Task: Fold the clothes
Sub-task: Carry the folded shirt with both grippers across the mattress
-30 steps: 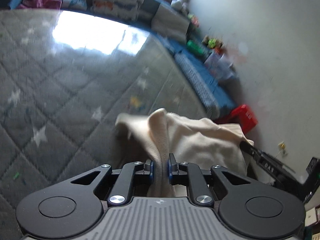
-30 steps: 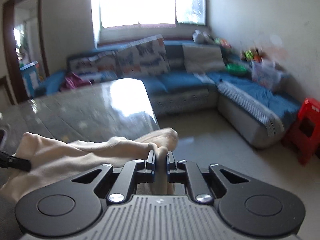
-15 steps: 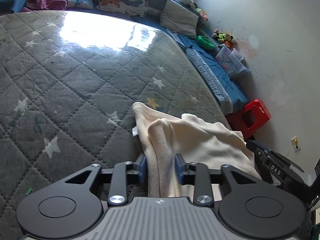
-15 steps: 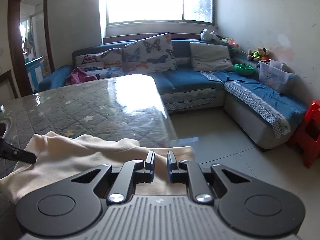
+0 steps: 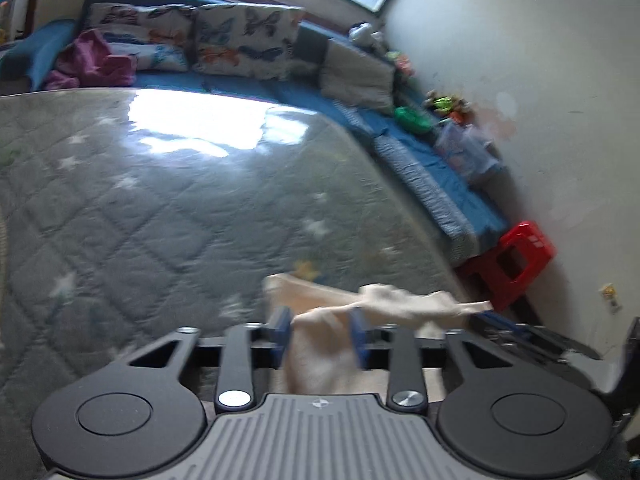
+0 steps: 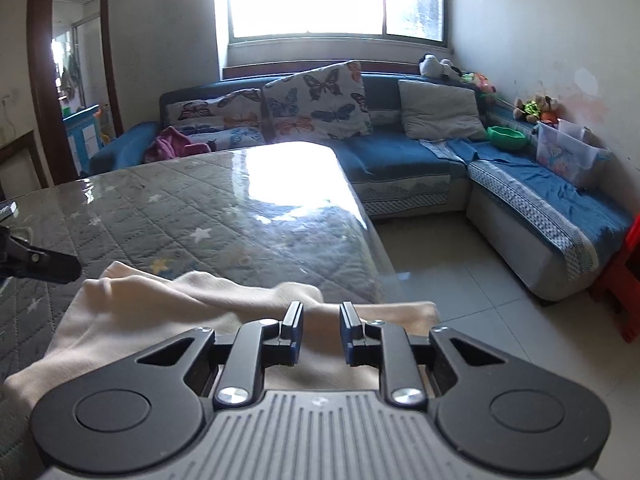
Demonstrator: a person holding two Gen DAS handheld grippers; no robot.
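Note:
A cream garment [image 5: 320, 340] lies bunched at the near right corner of the grey star-quilted table [image 5: 160, 200]. My left gripper [image 5: 319, 330] has a raised fold of it between its blue pads; its jaws are closing and the cloth fills the gap. This view is blurred. In the right wrist view the garment [image 6: 168, 304] spreads flat over the table [image 6: 200, 208] edge. My right gripper [image 6: 322, 322] hovers just above it with its jaws opening, and the pads do not press the cloth. Each gripper shows in the other's view: the right [image 5: 520, 336], the left [image 6: 40, 268].
A blue corner sofa [image 6: 400, 160] with butterfly cushions [image 6: 316, 104] runs behind and to the right of the table. A purple garment [image 6: 172, 144] lies on it. A red stool [image 5: 516, 260] stands by the wall. Tiled floor [image 6: 460, 272] lies right of the table edge.
My right gripper let go of the fold it pinched and drew back. The cloth dropped flat. My left jaws widened, then came in on a raised fold as the view tilted up.

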